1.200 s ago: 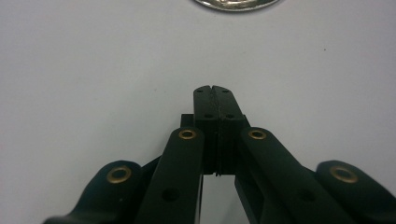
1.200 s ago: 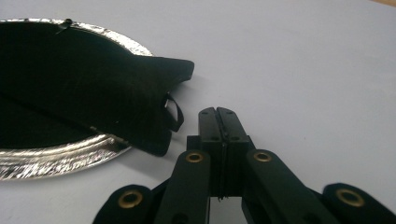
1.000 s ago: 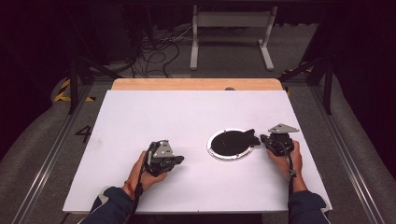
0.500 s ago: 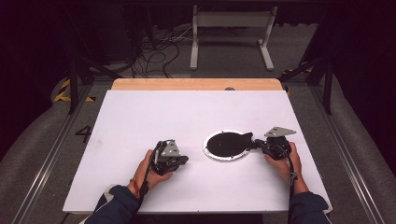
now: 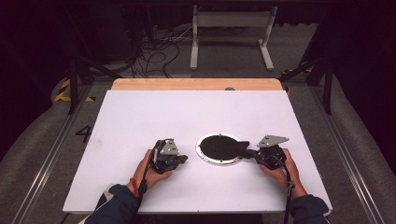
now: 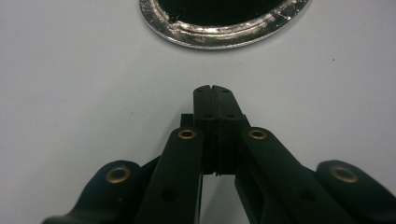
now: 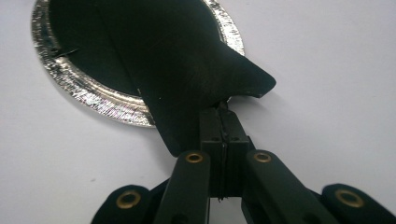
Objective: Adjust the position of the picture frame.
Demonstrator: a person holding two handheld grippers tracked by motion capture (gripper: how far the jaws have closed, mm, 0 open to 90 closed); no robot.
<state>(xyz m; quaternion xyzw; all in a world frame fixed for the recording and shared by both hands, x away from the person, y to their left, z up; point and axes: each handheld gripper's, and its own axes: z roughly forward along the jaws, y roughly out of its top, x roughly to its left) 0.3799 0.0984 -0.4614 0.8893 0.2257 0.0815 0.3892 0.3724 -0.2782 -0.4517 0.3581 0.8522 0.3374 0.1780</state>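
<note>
A round silver foil dish (image 5: pixel 204 157) lies on the white table (image 5: pixel 187 112), in front of the person and slightly right of centre. A black sheet (image 5: pixel 228 147) covers its inside, and one pointed corner sticks out over the right rim. My right gripper (image 5: pixel 251 152) is shut on that corner; in the right gripper view its jaws (image 7: pixel 223 111) pinch the edge of the black sheet (image 7: pixel 177 60) beside the dish rim (image 7: pixel 93 100). My left gripper (image 5: pixel 185 159) rests low on the table just left of the dish, shut and holding nothing (image 6: pixel 215 88), pointing at the dish rim (image 6: pixel 219 39).
A wooden strip (image 5: pixel 196 84) borders the table's far edge. Behind it stand a white metal frame (image 5: pixel 231 21) and loose cables (image 5: pixel 159 51) on the floor. Metal rails (image 5: pixel 51 154) run along both sides of the table.
The right gripper has dragged the black sheet and foil dish a little left and toward the person. The left gripper has stayed almost where it was.
</note>
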